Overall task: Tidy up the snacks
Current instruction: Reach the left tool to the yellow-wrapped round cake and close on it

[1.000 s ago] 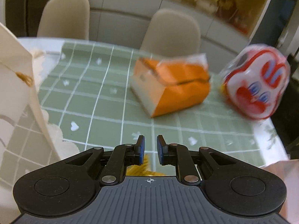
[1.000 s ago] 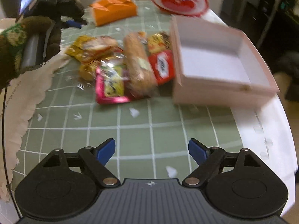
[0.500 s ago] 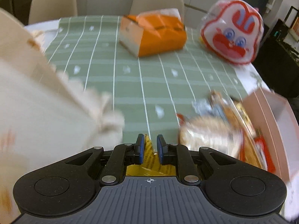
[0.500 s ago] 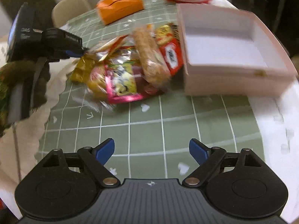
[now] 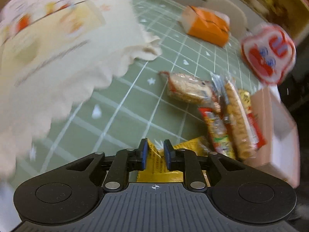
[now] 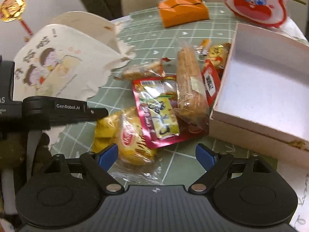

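— What has the left gripper (image 5: 155,154) got?

— Its fingers (image 5: 143,153) are clenched on the edge of a yellow snack packet (image 5: 160,166). In the right wrist view that same yellow snack packet (image 6: 125,135) lies on the surface (image 6: 135,31), at the near end of the snack pile, with the left gripper's black body reaching in from the left side.

— And the right gripper (image 6: 156,154)?

— Released — its blue fingers (image 6: 108,154) stand wide apart above the surface and hold nothing.

— Where are the other snacks?

— Bunched in the middle of the green checked surface, just left of the pink box (image 6: 260,89), which sits open along the right edge. The red-and-yellow pouch (image 6: 158,108) overlaps the yellow packet. A long clear-wrapped biscuit roll (image 6: 187,83) lies partly on that pouch, beside a red packet (image 6: 210,83) touching the box wall. A smaller clear-wrapped biscuit pack (image 6: 143,71) lies farther back, and a gold-wrapped sweet (image 6: 217,53) rests near the box's far left corner.

— Anything else on there?

— A cream paper bag (image 6: 58,63) with cartoon figures lies tipped over at the left edge, its scalloped mouth toward the pile. At the far edge sit an orange packet (image 6: 183,11) and — toward the far right corner — a bunny-face bag (image 6: 255,2).
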`<action>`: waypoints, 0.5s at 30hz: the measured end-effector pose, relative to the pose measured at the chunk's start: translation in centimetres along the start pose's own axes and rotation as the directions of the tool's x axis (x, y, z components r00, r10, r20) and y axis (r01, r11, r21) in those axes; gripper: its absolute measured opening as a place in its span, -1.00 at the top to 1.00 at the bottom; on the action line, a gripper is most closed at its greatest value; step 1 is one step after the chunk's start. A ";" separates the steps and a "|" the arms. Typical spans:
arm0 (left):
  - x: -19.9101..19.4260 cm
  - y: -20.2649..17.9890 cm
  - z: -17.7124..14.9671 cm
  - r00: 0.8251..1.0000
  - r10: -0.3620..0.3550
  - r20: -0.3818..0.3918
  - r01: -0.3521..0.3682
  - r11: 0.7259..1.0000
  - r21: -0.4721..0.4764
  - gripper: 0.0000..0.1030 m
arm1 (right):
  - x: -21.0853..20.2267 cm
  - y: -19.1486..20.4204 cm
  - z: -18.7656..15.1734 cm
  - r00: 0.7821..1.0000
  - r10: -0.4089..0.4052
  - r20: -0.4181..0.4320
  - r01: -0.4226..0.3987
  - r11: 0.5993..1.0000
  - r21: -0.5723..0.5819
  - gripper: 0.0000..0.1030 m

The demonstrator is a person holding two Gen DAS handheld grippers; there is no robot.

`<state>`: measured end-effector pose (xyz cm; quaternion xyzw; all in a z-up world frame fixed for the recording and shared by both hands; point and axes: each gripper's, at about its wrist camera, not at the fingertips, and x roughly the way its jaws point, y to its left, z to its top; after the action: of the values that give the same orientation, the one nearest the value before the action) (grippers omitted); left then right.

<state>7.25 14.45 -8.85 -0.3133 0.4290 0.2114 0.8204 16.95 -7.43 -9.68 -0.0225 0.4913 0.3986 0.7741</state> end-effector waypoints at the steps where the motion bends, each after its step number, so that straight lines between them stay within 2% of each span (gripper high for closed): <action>1: -0.8 -0.2 -0.5 1.000 -0.016 0.010 0.016 1.000 -0.027 0.46 | -0.3 -0.1 -0.1 1.000 0.014 -0.009 -0.014 1.000 -0.020 -0.70; 3: -2.1 -1.1 -1.2 0.999 -0.033 0.029 0.034 0.999 -0.033 0.38 | -0.8 -0.5 -0.4 1.000 0.011 -0.015 -0.012 0.998 -0.063 -0.70; 5: -3.0 -2.5 -1.8 0.999 -0.038 0.036 0.038 0.999 0.002 0.38 | -1.2 -1.0 -1.1 1.000 -0.004 -0.013 0.003 0.996 -0.090 -0.70; 8: -3.0 -4.9 -2.2 0.997 -0.075 0.006 0.075 0.995 0.064 0.39 | -1.9 -2.6 -2.2 1.000 -0.024 -0.019 0.023 0.998 -0.055 -0.70; 11: -2.8 -7.7 -3.2 1.000 0.008 0.019 -0.011 0.987 0.162 0.39 | -2.8 -4.2 -3.3 0.999 -0.018 -0.029 0.018 1.000 -0.019 -0.71; 15: -1.1 -10.6 -5.2 0.993 0.115 -0.028 -0.103 0.957 0.273 0.38 | -4.0 -5.8 -4.5 0.998 -0.054 -0.025 0.053 0.998 -0.030 -0.72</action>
<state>10.23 3.20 -6.65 -0.1787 0.4884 0.1888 0.8330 16.52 -15.66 -10.97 -0.0522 0.4944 0.3848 0.7777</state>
